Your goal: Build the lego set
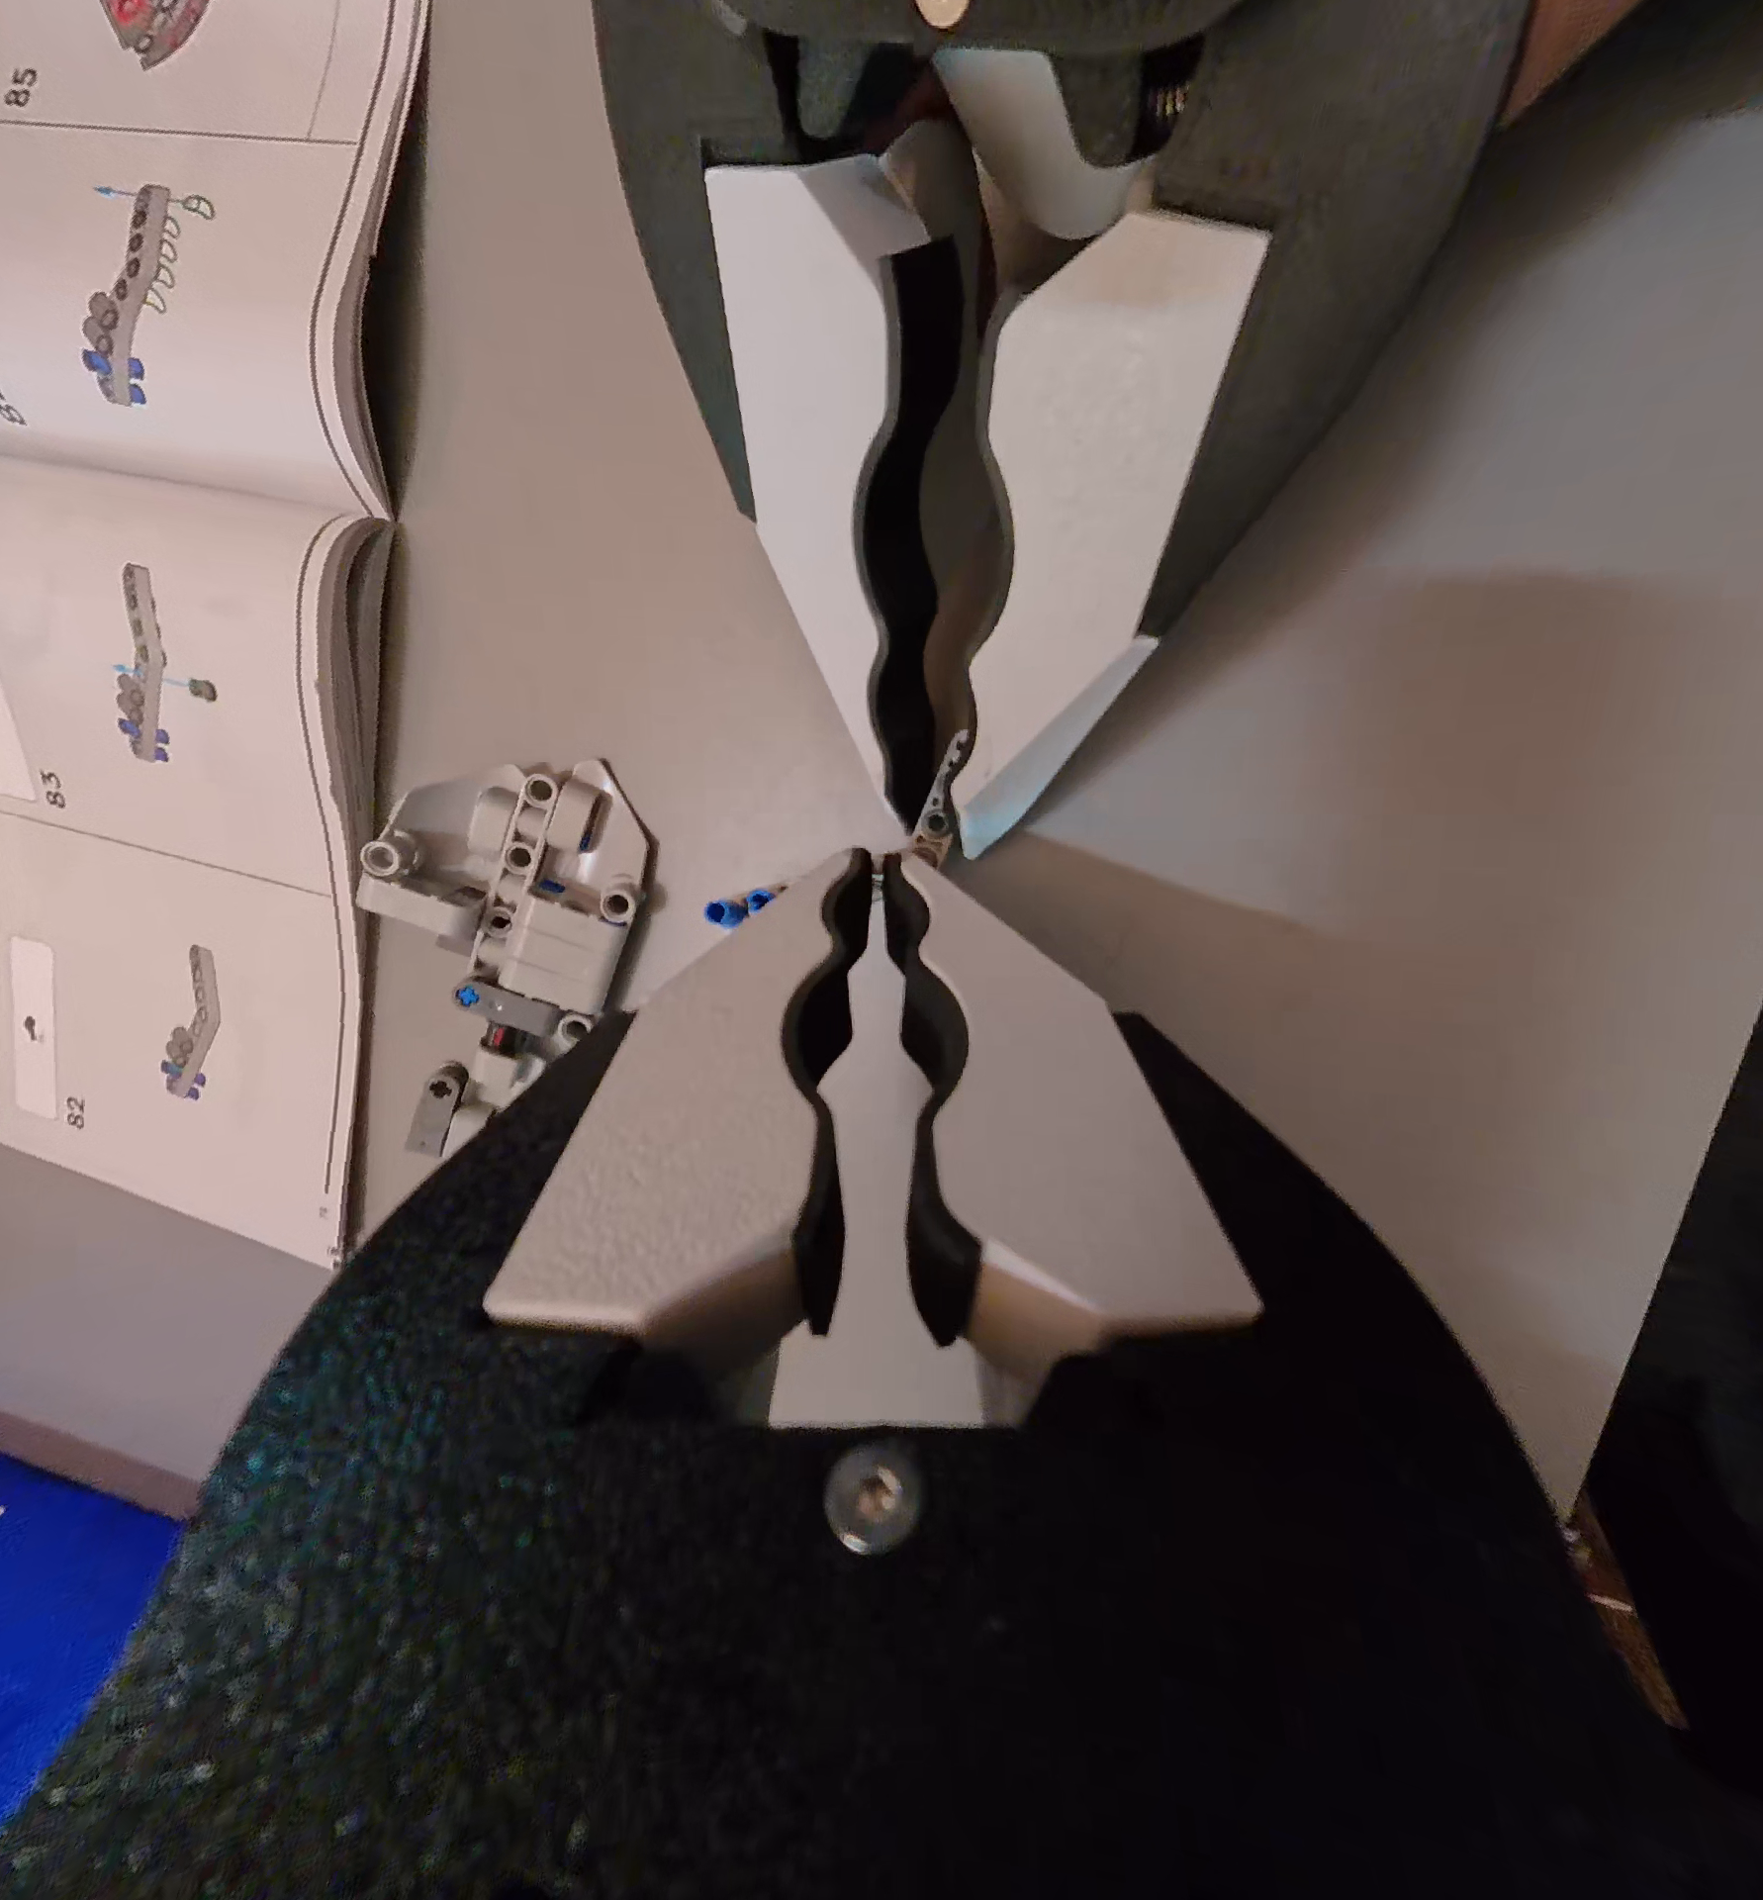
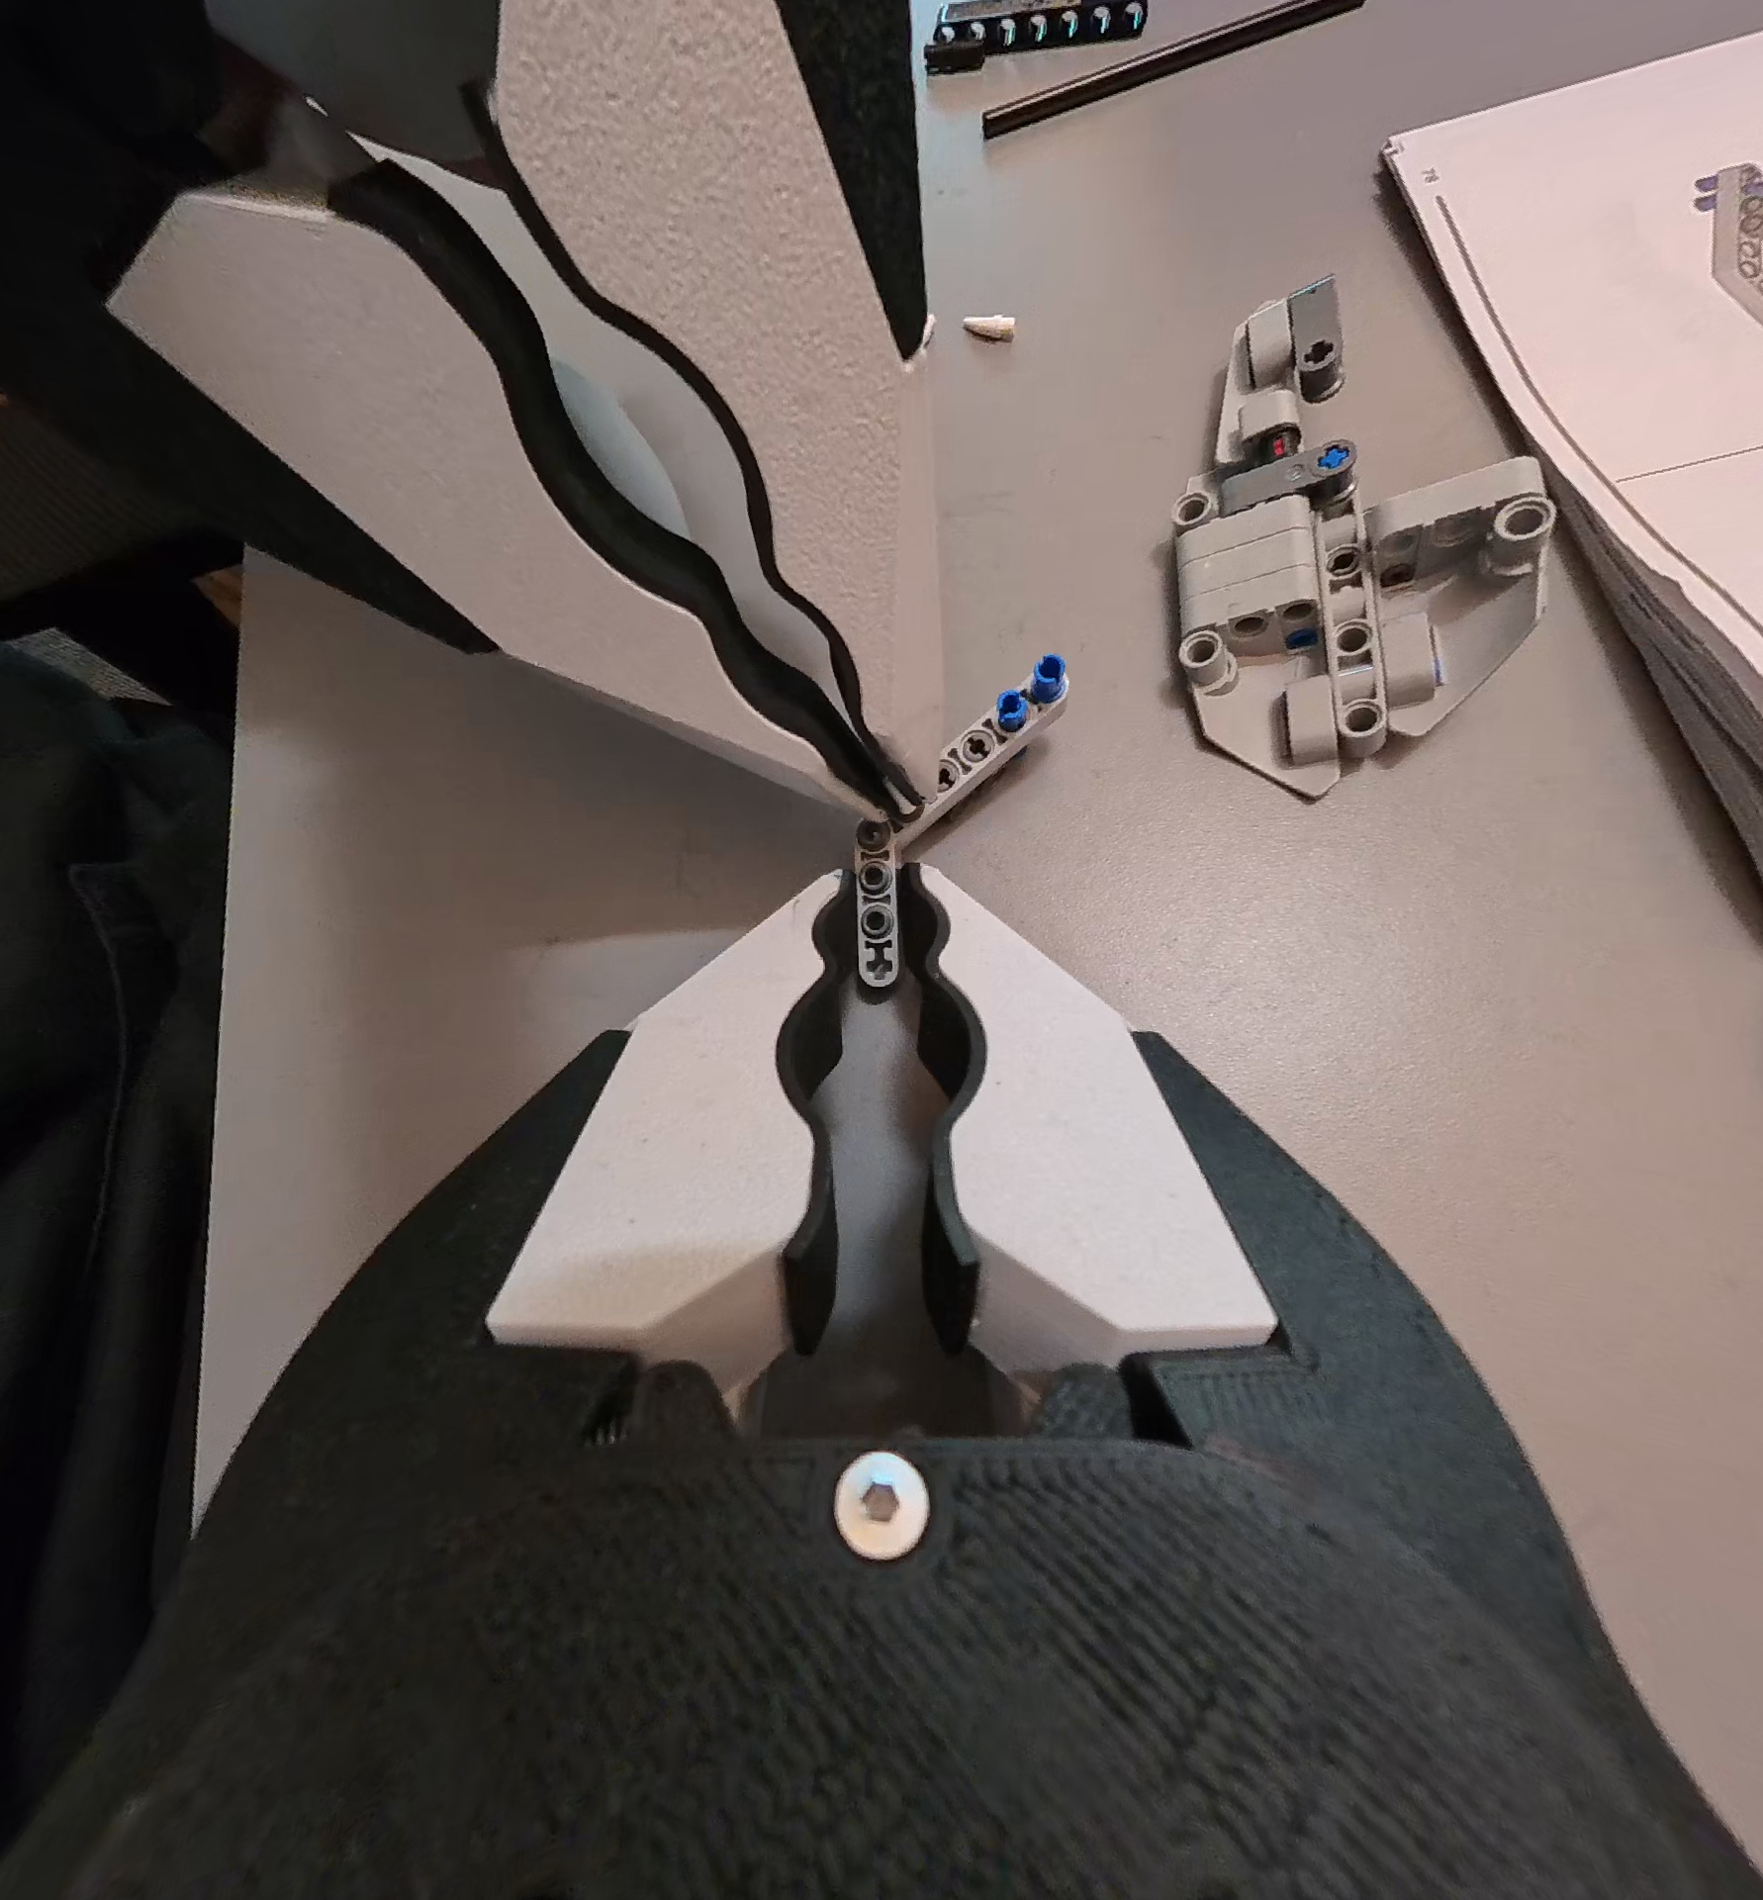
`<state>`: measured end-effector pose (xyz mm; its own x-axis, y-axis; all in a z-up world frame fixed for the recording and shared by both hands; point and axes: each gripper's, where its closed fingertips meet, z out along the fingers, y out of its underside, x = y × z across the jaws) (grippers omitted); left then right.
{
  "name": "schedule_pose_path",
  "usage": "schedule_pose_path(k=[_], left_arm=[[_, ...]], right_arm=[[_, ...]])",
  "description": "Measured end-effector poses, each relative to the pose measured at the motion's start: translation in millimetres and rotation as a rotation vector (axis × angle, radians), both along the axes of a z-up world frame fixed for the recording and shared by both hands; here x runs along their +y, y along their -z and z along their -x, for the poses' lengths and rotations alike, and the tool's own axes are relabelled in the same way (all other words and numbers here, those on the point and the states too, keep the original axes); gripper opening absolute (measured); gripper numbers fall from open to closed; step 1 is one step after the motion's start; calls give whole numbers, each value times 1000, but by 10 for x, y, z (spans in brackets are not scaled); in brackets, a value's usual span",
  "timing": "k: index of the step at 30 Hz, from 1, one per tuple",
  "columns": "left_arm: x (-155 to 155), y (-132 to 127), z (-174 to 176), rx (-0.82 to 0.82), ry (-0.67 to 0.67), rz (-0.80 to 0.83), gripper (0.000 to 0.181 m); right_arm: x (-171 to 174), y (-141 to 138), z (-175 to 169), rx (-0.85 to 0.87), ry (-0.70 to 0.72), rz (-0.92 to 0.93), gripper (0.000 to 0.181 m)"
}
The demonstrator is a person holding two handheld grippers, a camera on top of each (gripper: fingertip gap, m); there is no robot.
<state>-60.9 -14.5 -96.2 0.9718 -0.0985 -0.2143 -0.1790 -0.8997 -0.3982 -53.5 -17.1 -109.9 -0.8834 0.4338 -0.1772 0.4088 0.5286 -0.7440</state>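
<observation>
A light grey bent beam [image 2: 877, 930] is held above the grey table [image 2: 1319, 1080]. My right gripper [image 2: 877, 874] is shut on one arm of it. The other arm carries two blue pins [image 2: 1026, 689]. My left gripper [image 2: 893, 802] comes in from the upper left, its tips shut at the beam's bend on what looks like a small dark pin [image 2: 869, 831]. In the left wrist view my left gripper [image 1: 875, 862] meets the right gripper [image 1: 924, 823] tip to tip, with the beam [image 1: 944, 797] in the right one's jaws and the blue pins [image 1: 739, 910] just to the left.
A grey built subassembly [image 2: 1350, 607] lies on the table beside the open instruction booklet [image 2: 1679, 360]; both also show in the left wrist view, the subassembly [image 1: 518, 884] and the booklet [image 1: 158, 617]. A small white piece [image 2: 990, 326], a black beam [image 2: 1037, 21] and a black rod [image 2: 1165, 67] lie farther back. The grippers are tip to tip, or close to it. The subassembly [image 1: 518, 884] sits 8 cm or so from the ends of my left fingers. It is also in sight in the right wrist view [image 2: 1336, 606].
</observation>
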Motion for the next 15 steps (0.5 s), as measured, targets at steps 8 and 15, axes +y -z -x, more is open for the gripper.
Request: schedule_pose_path(k=[8, 15], left_arm=[[12, -10, 7, 31, -10, -39, 0], [5, -183, 24, 11, -27, -98, 9]], right_arm=[[1, -1, 4, 5, 3, -2, 7], [1, -1, 4, 15, 2, -6, 7]])
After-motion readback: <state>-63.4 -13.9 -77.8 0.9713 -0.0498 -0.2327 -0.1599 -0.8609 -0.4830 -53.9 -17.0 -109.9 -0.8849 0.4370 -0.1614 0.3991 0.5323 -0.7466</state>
